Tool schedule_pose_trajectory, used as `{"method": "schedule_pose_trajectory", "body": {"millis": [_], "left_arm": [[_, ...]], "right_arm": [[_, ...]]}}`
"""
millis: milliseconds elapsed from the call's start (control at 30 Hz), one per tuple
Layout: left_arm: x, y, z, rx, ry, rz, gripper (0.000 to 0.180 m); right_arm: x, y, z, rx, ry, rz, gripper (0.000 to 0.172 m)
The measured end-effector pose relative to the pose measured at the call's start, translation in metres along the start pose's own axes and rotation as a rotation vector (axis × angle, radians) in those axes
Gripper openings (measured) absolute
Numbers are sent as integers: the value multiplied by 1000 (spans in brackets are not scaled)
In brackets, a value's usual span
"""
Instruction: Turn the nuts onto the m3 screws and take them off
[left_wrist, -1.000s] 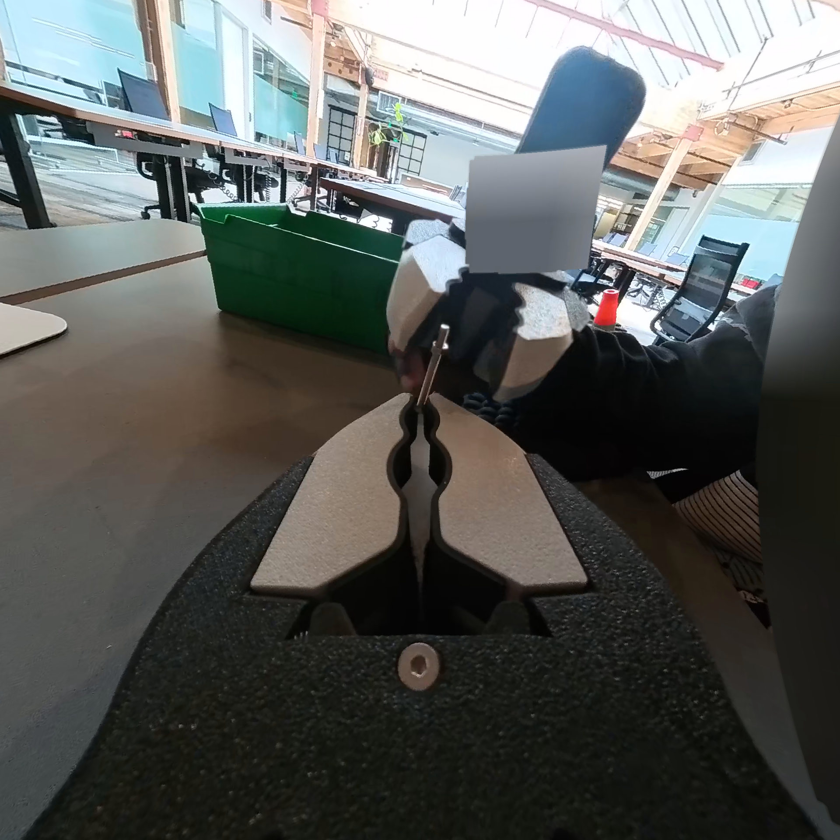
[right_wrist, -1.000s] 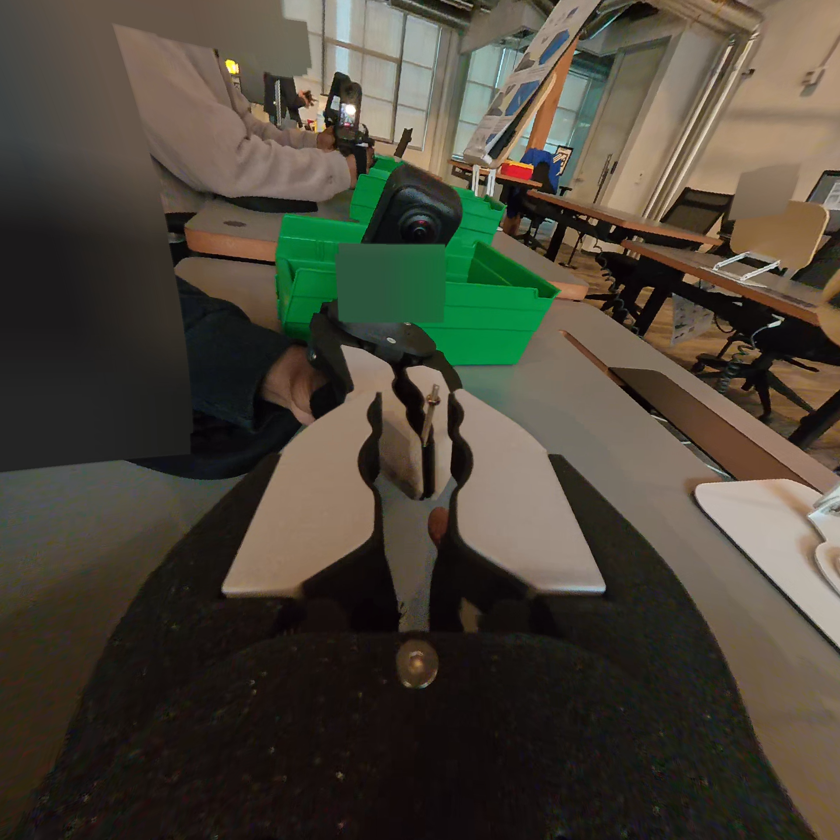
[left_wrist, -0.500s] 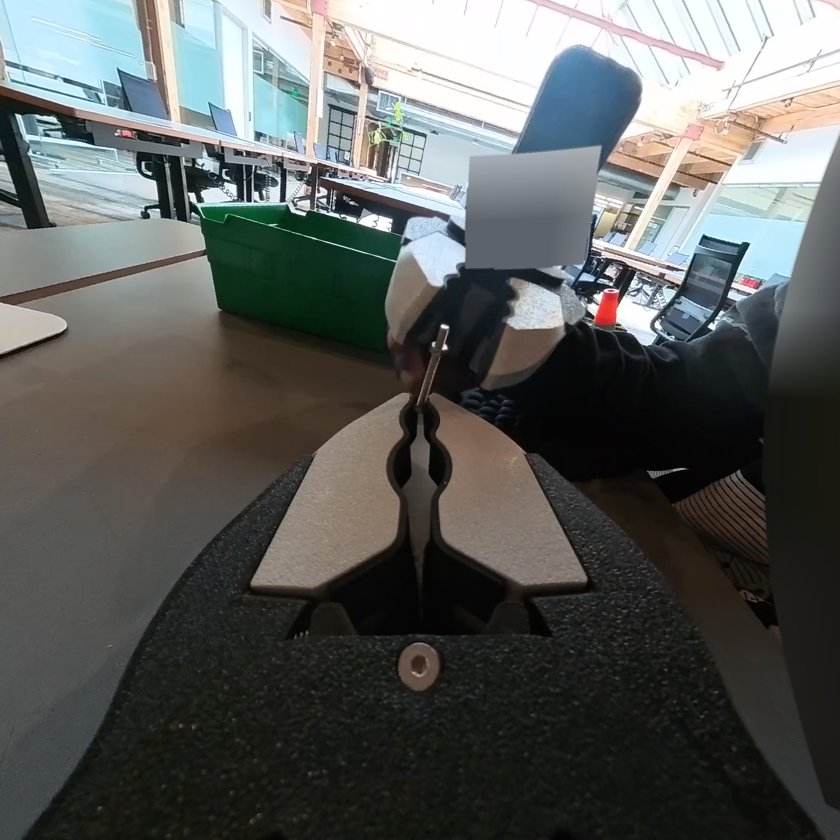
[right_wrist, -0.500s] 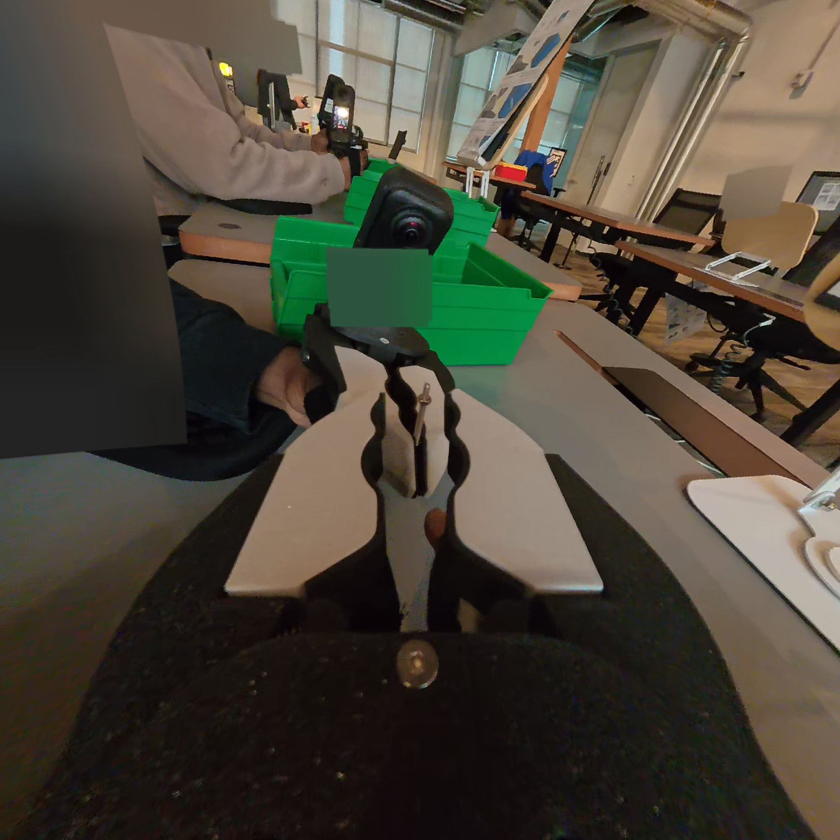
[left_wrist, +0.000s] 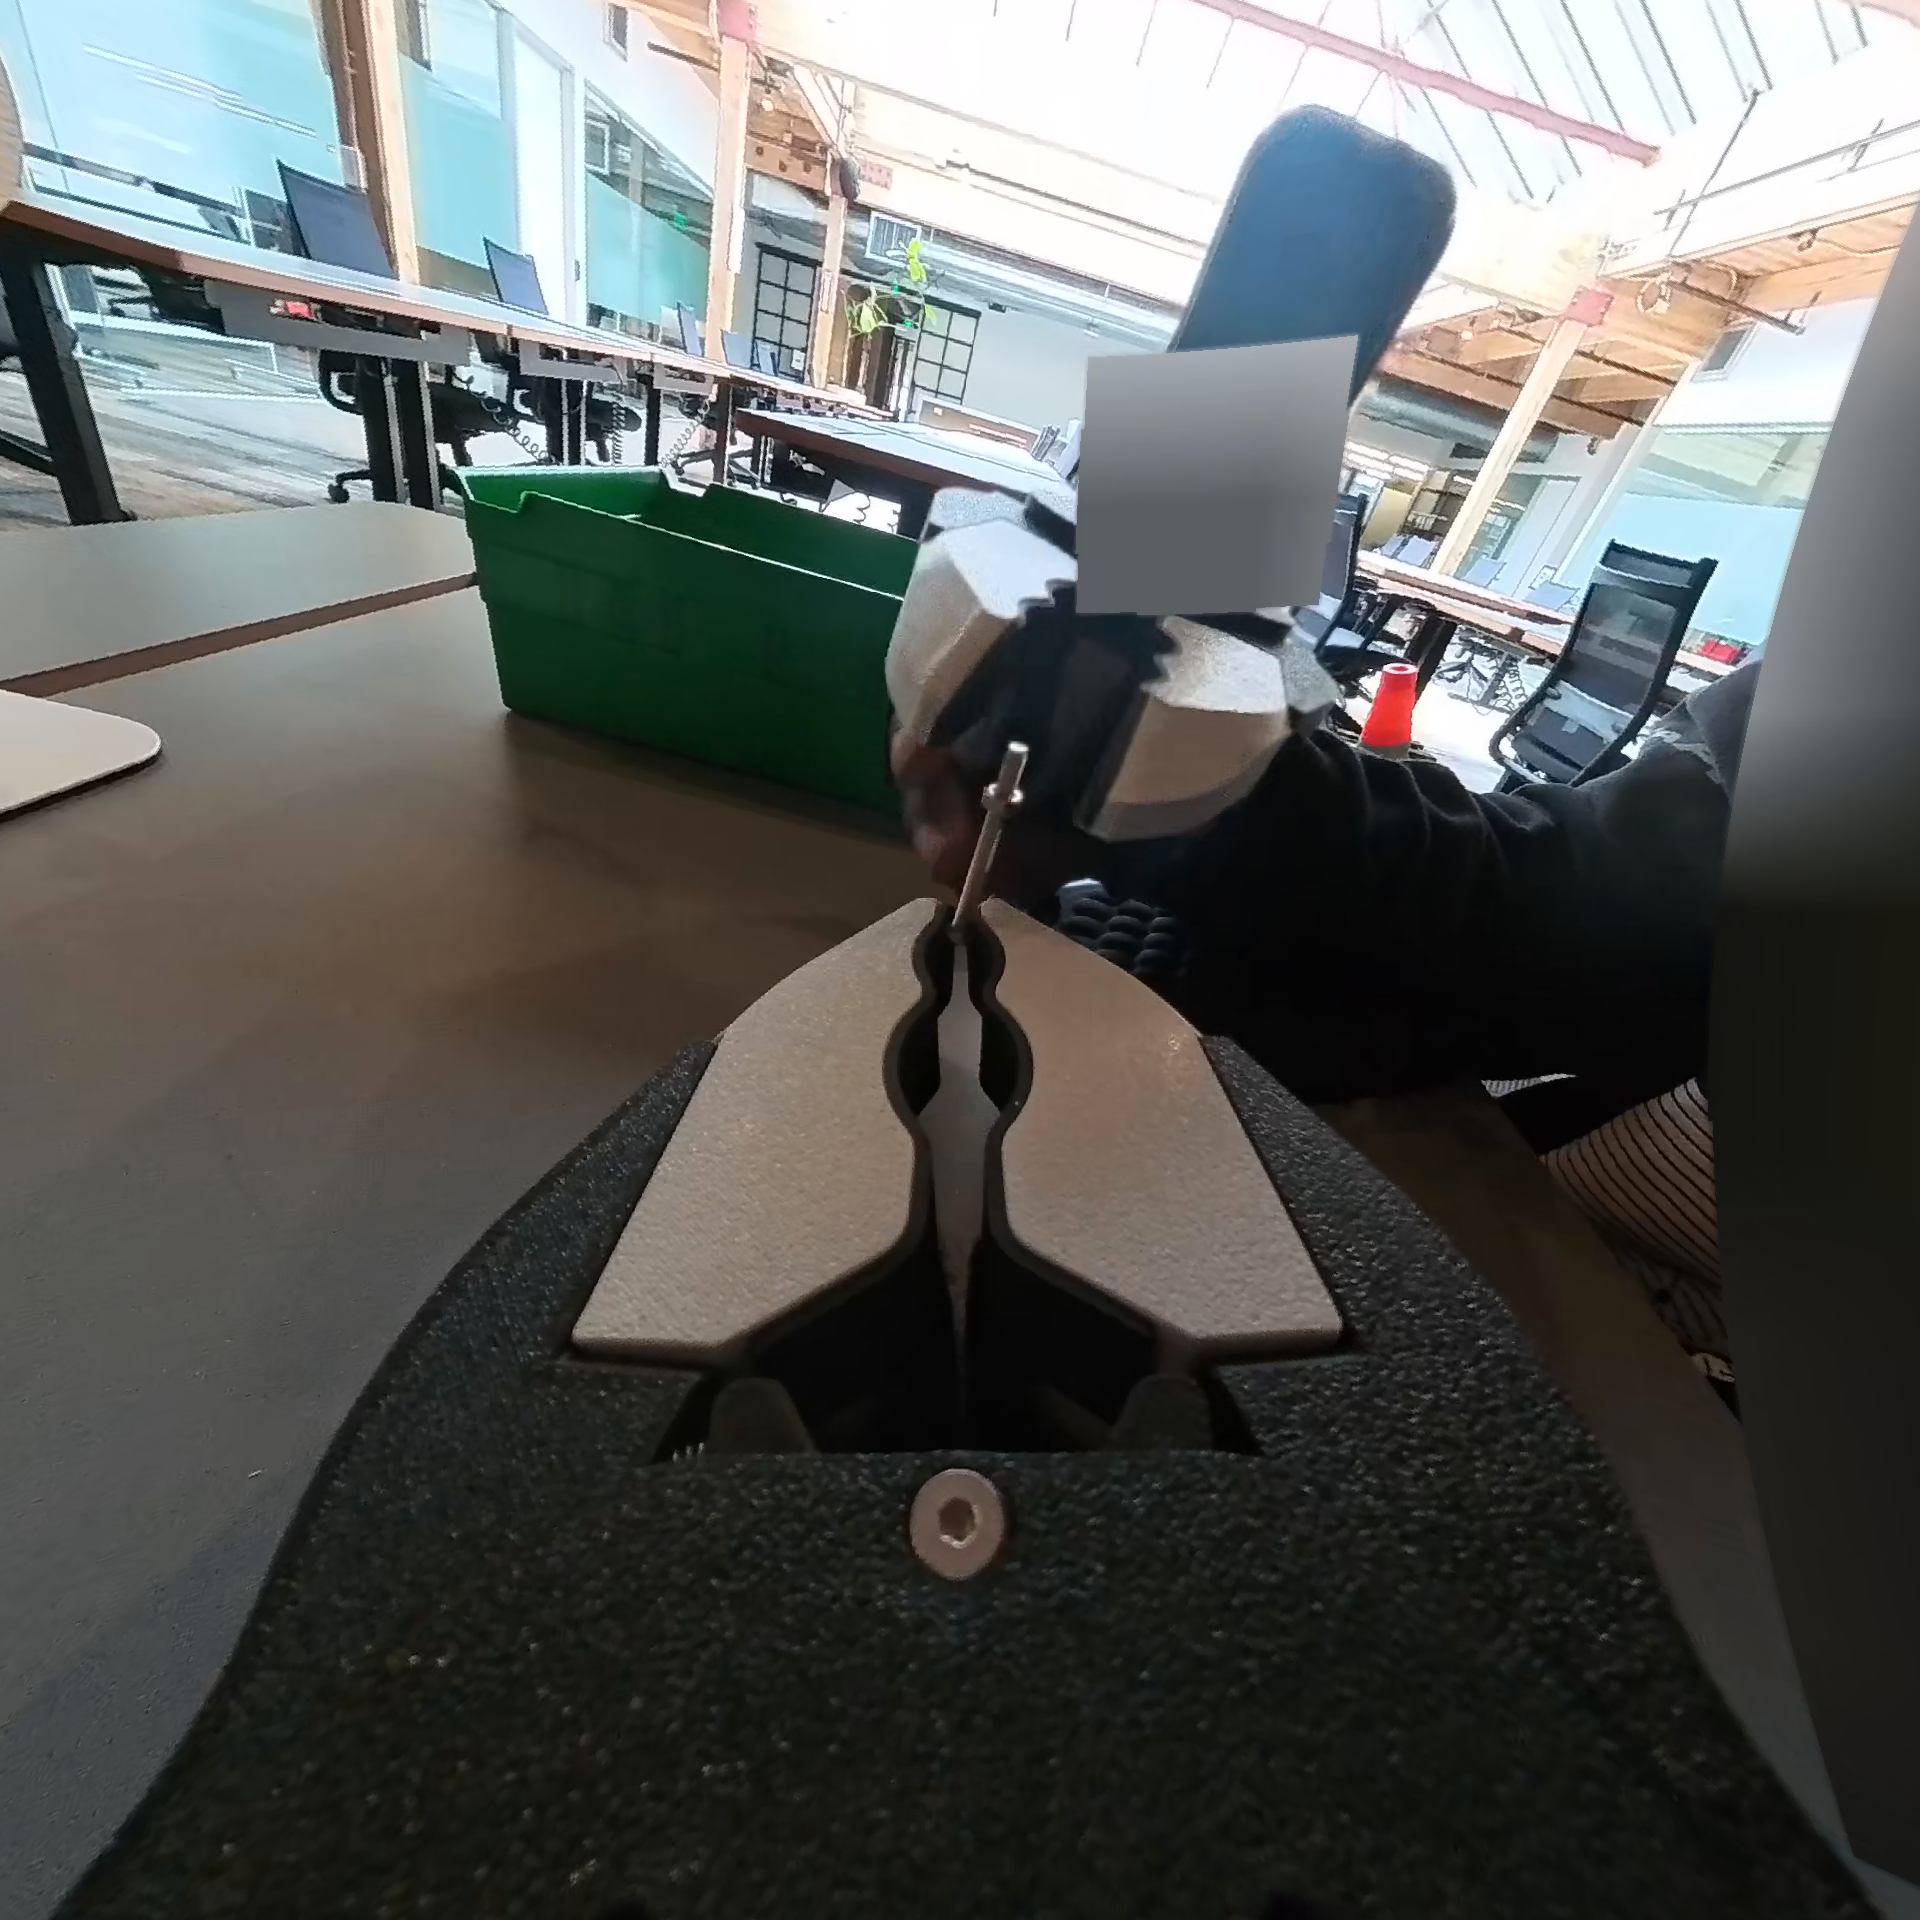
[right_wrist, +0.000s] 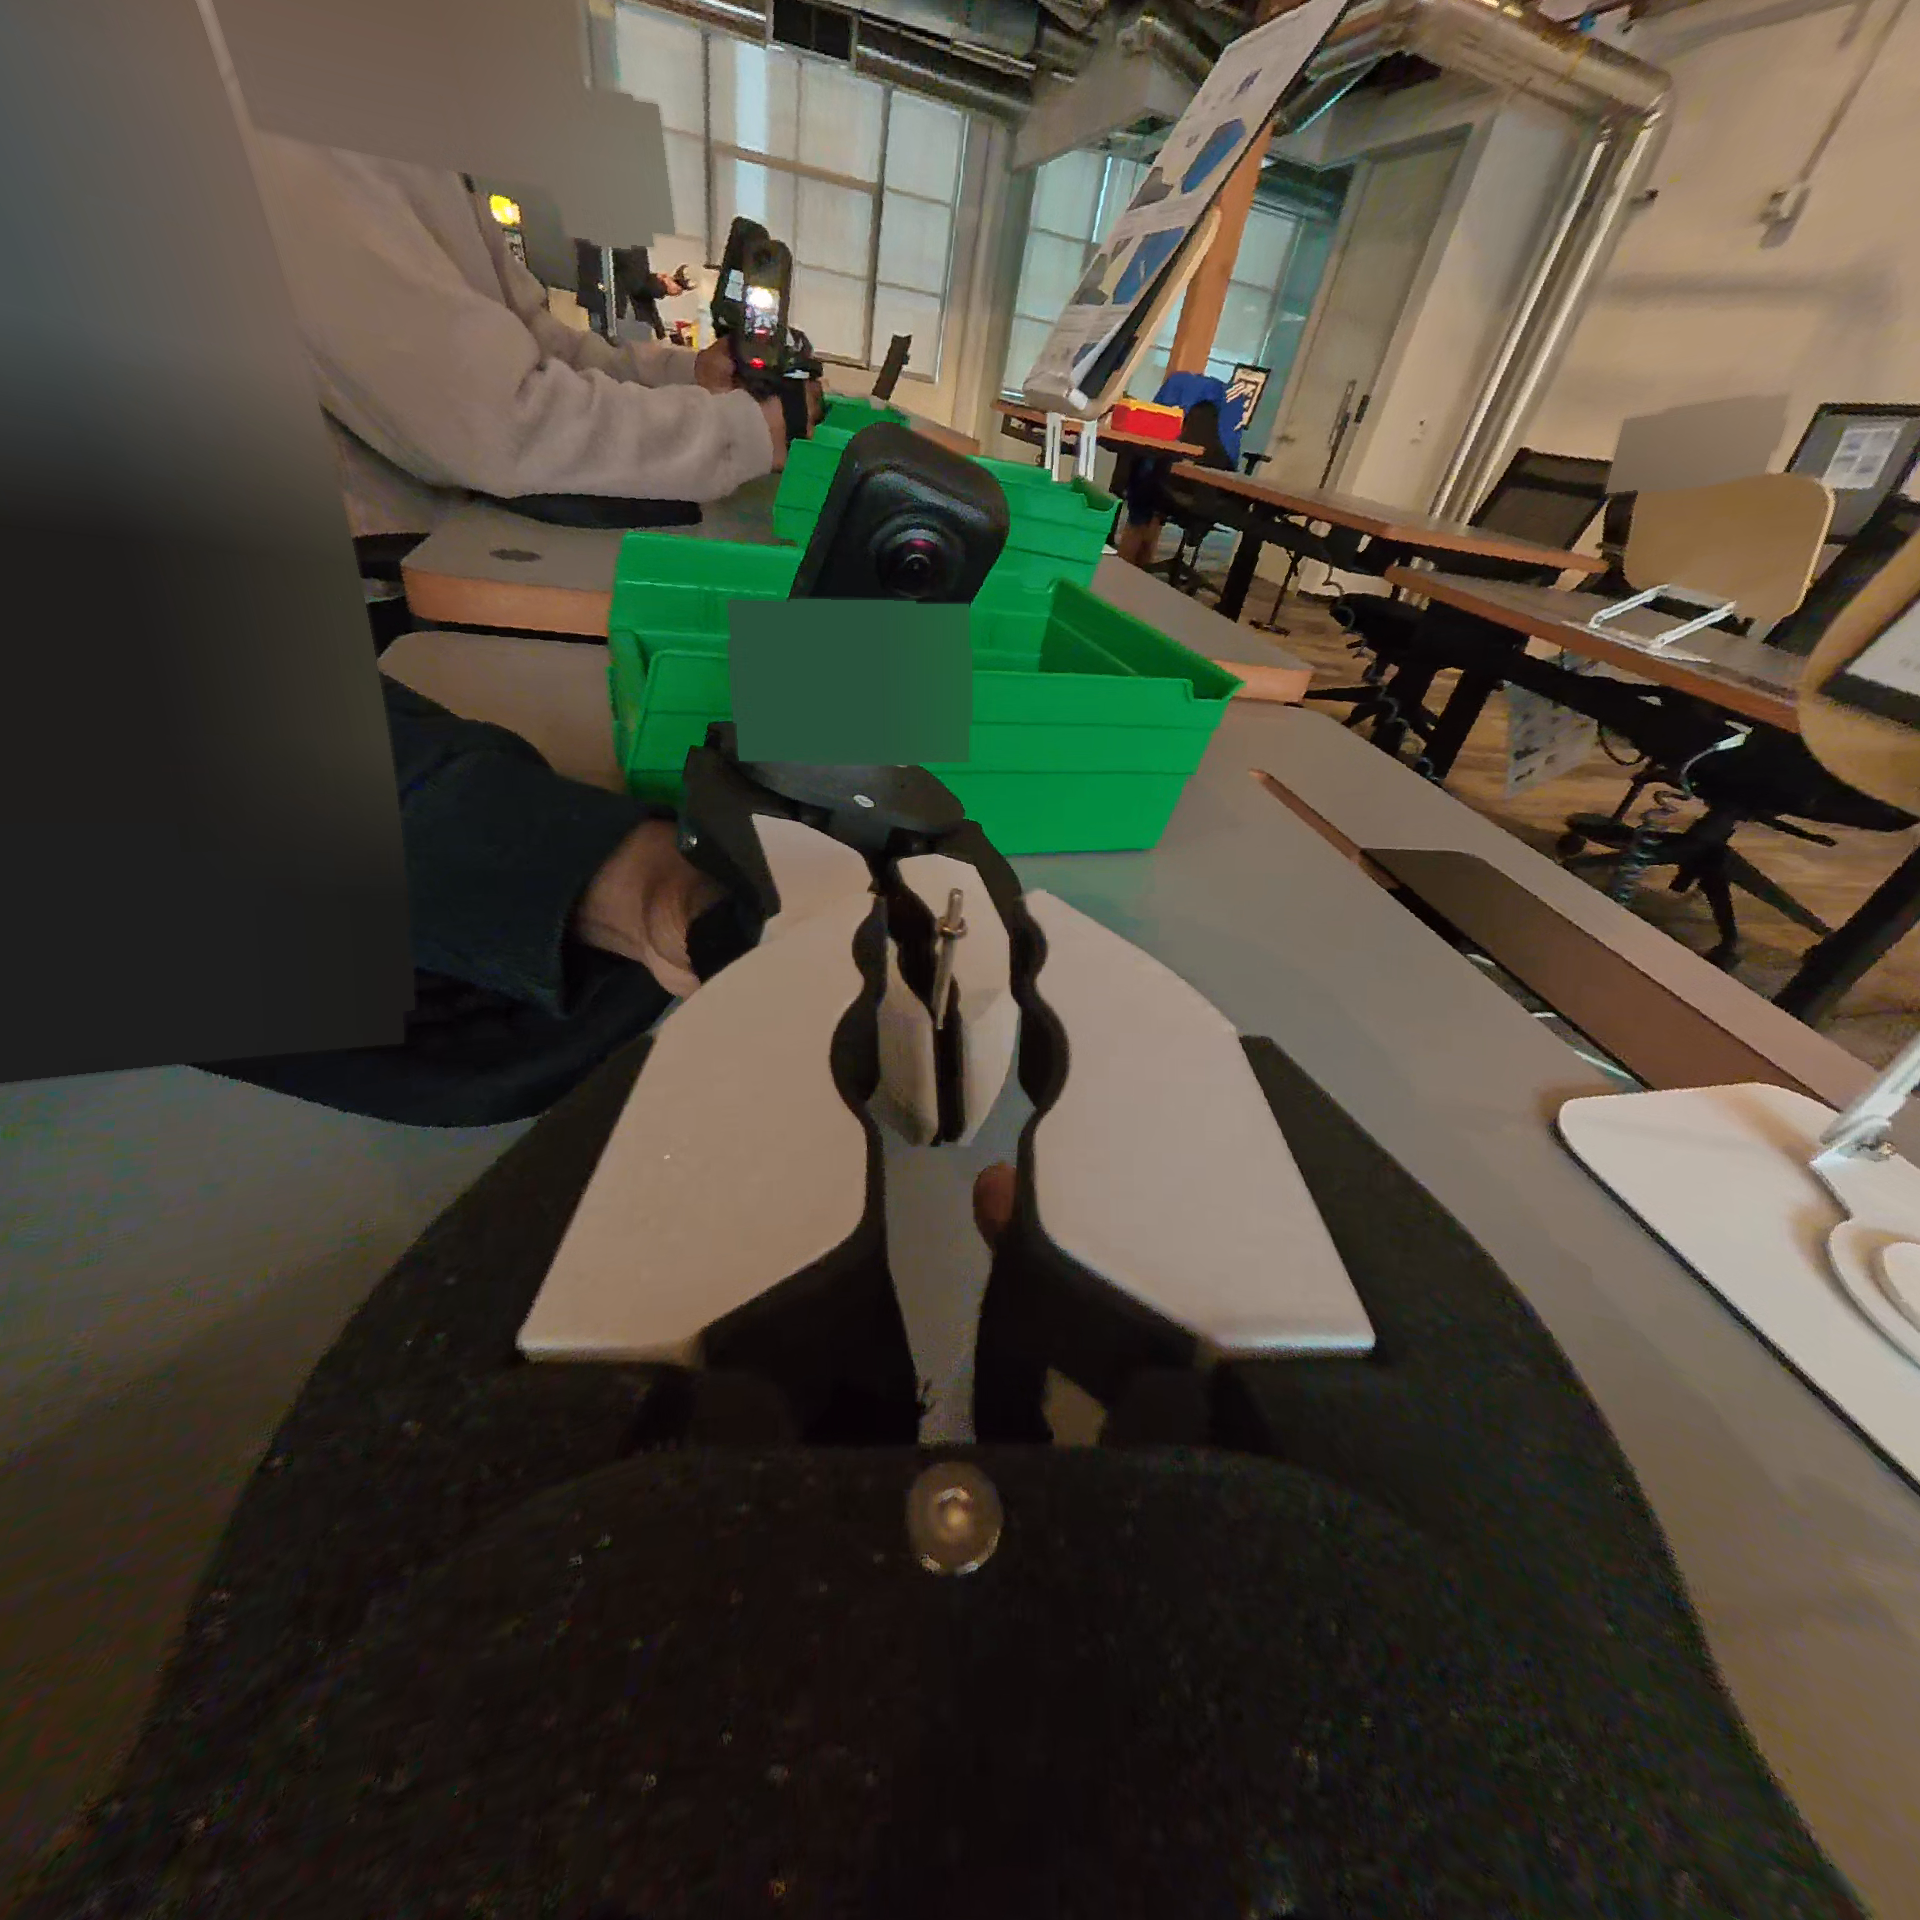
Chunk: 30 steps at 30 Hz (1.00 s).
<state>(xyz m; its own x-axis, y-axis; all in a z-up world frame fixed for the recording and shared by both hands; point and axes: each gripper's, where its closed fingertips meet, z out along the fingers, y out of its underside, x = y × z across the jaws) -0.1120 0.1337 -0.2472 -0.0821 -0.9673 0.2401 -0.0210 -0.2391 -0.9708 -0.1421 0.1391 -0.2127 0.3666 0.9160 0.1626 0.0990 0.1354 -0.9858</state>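
Left tongs (left_wrist: 958, 928) clamp screw (left_wrist: 985, 847) upright, nut (left_wrist: 1004, 794) near its top. Right tongs (right_wrist: 948, 940) gape, pads clear of both.

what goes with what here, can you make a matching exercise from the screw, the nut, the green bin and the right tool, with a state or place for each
Things:
1. screw
2. nut
3. green bin
4. right tool

States or places:
A. standing on the table behind both tools
B. open, its fingers either side of the screw without touching it
C. pinched at its lower end by the shut left tool, tilted upward
D. threaded on the screw near its upper end

Pairs: 1-C, 2-D, 3-A, 4-B
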Motion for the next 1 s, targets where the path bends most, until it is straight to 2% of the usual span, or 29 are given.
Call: {"method": "schedule_pose_trajectory", "body": {"millis": [133,233,333,433,533,600,800,900,1000], "left_arm": [[0,0,0,1,-1,-3,1],[-1,0,0,4,-3,-5,1],[-1,0,0,4,-3,-4,1],[0,0,0,0,0,-2,1],[0,0,0,-3,2,0,1],[0,0,0,-2,2,-2,1],[-1,0,0,4,-5,-7,1],[-1,0,0,2,-3,-5,1],[-1,0,0,1,0,-5,1]], "right_arm": [[-3,3,3,-15,-9,-11,22],[-3,3,-1,-29,-18,0,9],[-1,1,-6,-38,-31,22,5],[1,0,-5,-20,-12,23,8],[0,3,2,-19,6,-14,21],[-2,4,5,-25,0,-18,24],[-4,3,-4,-45,-38,13,6],[1,-1,-6,-20,-22,28,6],[3,0,-2,-7,14,-1,15]]}}
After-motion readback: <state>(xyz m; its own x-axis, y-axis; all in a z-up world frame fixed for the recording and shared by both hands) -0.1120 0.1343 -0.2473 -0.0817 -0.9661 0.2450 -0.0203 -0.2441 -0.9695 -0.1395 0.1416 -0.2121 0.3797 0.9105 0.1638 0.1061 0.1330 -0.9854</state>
